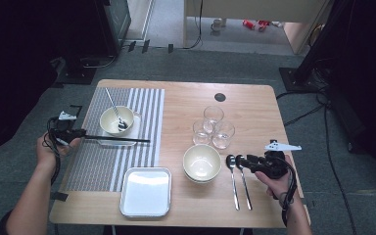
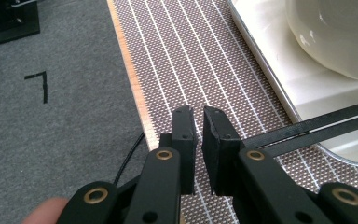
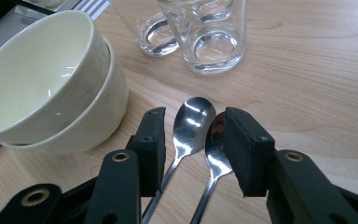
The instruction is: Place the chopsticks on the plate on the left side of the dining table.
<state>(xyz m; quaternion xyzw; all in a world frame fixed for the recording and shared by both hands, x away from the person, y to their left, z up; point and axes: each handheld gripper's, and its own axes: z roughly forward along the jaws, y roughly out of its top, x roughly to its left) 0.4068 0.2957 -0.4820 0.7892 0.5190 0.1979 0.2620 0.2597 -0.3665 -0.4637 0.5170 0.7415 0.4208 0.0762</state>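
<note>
Your left tool (image 2: 198, 140) is nearly closed beside the chopsticks (image 1: 117, 139), holding nothing. Your right tool (image 3: 193, 149), half open, straddles two spoons (image 3: 200, 135); next, close on one.

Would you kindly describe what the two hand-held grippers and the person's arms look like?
Both are black. The left hand-held gripper and right hand-held gripper each carry a grey three-cornered plate and trail a black cable. Close up, the jaws are blocky, on linkage arms with brass-coloured pivot rivets. The forearms are bare, without sleeves.
</note>
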